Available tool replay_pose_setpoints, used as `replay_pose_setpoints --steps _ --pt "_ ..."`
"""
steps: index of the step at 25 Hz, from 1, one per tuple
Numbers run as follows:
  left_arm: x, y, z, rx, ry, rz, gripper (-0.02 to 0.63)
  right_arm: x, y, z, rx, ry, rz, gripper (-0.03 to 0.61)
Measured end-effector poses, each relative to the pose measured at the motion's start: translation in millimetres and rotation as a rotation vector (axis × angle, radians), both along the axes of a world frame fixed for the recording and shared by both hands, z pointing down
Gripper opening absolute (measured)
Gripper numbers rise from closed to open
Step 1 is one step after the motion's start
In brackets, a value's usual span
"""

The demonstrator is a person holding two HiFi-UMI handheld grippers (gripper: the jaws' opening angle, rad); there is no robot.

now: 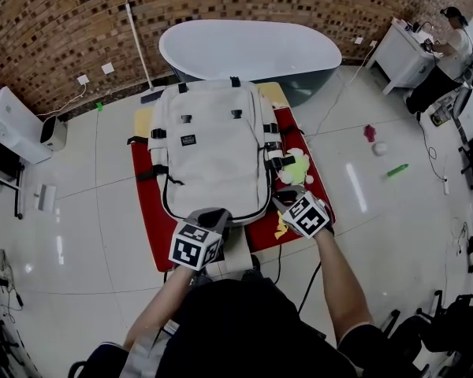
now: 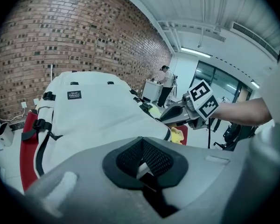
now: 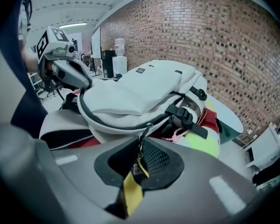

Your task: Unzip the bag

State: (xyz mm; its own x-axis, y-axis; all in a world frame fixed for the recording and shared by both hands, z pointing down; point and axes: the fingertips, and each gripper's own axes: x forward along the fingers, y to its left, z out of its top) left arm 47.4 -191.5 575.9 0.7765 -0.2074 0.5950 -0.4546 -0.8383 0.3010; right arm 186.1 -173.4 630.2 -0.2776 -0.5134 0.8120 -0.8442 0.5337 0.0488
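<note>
head view: white bag [image 1: 213, 144] lies flat on a red mat [image 1: 146, 211], top end toward a grey bathtub [image 1: 252, 50] by the brick wall [image 1: 55, 30]. left gripper [image 1: 214, 214] sits at the bag's near bottom edge, right gripper [image 1: 284, 200] at the near right corner. soft toys [image 1: 296, 168], green and yellow, are crammed against the bag's right side, just beside the right gripper. on the floor to the right, well apart: a pink thing [image 1: 370, 132], a white ball [image 1: 379, 149], a green item [image 1: 397, 169]. white appliance [image 1: 12, 124] far left. a person [image 1: 453, 46] stands at a white table [image 1: 402, 53], top right.

left gripper view: jaws pressed together, clamped on a small pale piece [image 2: 140, 169] at the bag's near edge; can't tell if it is fabric or a tab. bag fills the middle, zip line curving down its left side. right gripper reaches in from the right, low at the bag's corner, a yellow toy under it.

right gripper view: jaws clenched on the yellow zipper pull [image 3: 133, 185]; a thin metal link runs from it up to the dark zip line at the bag's rim. black buckle strap [image 3: 184, 115] and the green toy crowd the right side of the jaws. left gripper shows at the bag's far left corner. water dispenser [image 3: 119, 59] in the back.
</note>
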Motion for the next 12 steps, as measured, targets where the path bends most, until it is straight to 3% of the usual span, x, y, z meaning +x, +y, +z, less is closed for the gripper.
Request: replay_pose_setpoints --steps 12 --pt "7 10 13 -0.027 0.016 0.043 0.002 -30 35 -18 -0.051 -0.136 0.133 0.035"
